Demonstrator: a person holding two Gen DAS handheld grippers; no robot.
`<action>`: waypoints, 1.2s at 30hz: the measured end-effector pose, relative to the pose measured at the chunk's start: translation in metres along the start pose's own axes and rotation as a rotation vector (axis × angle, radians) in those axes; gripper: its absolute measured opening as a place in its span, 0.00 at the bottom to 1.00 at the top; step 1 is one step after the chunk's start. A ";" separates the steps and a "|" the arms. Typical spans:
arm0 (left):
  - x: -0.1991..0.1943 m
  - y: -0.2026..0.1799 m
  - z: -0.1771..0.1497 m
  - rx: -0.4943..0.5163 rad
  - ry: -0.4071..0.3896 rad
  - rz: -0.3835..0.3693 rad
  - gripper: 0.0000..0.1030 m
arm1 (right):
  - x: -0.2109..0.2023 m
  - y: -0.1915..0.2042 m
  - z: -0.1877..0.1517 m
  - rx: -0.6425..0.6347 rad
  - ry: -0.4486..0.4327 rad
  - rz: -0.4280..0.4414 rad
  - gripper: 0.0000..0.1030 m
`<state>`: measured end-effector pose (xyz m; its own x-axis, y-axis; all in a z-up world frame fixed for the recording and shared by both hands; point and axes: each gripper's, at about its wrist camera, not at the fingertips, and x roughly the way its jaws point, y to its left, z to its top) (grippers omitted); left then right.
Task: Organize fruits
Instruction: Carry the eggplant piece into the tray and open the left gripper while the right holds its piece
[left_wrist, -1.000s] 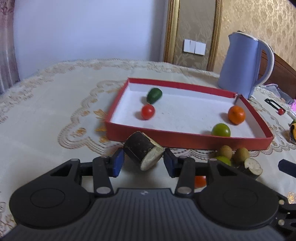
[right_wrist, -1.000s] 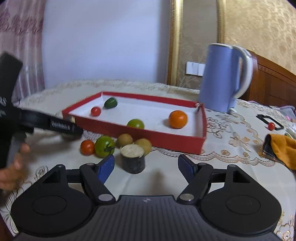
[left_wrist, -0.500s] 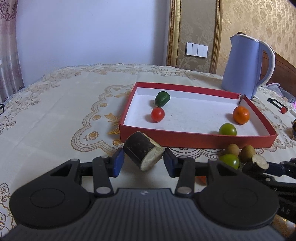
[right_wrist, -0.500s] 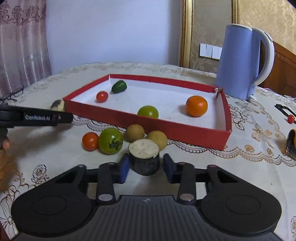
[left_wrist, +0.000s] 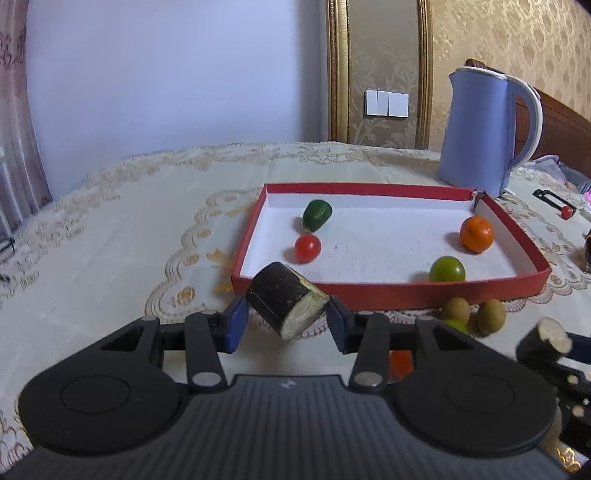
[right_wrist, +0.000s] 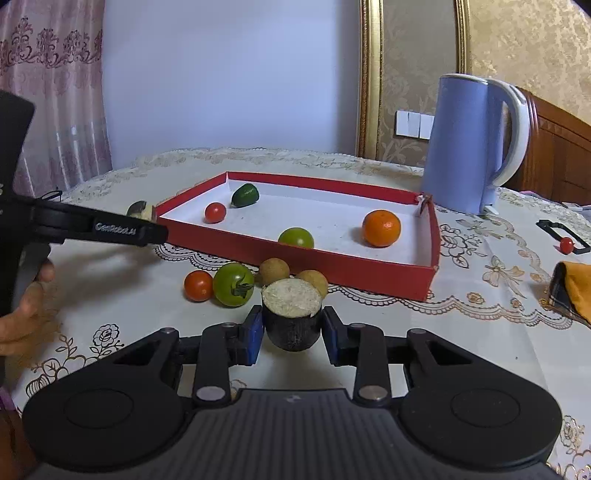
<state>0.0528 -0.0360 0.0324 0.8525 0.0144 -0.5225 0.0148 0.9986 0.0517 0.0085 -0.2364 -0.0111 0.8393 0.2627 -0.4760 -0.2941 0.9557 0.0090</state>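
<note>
My left gripper (left_wrist: 286, 325) is shut on a dark cut chunk (left_wrist: 286, 304) with a pale face, held tilted just before the near left corner of the red tray (left_wrist: 388, 293). My right gripper (right_wrist: 291, 338) is shut on a second dark cut chunk (right_wrist: 291, 314), held upright above the cloth before the tray (right_wrist: 343, 271). The tray holds a green avocado (left_wrist: 316, 214), a red tomato (left_wrist: 307, 247), a green fruit (left_wrist: 447, 269) and an orange (left_wrist: 476, 233). Loose on the cloth lie a red tomato (right_wrist: 198, 285), a green tomato (right_wrist: 233, 284) and two brown fruits (right_wrist: 274, 270).
A blue kettle (right_wrist: 469, 144) stands behind the tray's far right corner. An orange cloth (right_wrist: 574, 291) and a small black-and-red object (right_wrist: 565, 242) lie at the right. The left gripper's arm (right_wrist: 92, 227) and the hand (right_wrist: 26, 306) reach in at the right view's left.
My right gripper has shut on the second chunk and lifted it off the cloth. My left gripper has risen with its chunk towards the tray's near left corner.
</note>
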 end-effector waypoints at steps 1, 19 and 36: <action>0.001 -0.002 0.003 0.007 -0.004 0.003 0.42 | -0.002 -0.001 -0.001 0.001 -0.004 -0.005 0.32; 0.060 -0.038 0.048 0.101 0.035 0.012 0.43 | -0.034 -0.003 0.000 -0.007 -0.077 -0.003 0.32; 0.126 -0.071 0.078 0.132 0.094 -0.007 0.43 | -0.043 -0.004 0.000 -0.011 -0.090 -0.002 0.32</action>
<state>0.1997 -0.1095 0.0295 0.7998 0.0189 -0.5999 0.0940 0.9832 0.1564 -0.0263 -0.2520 0.0092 0.8775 0.2716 -0.3953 -0.2964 0.9551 -0.0017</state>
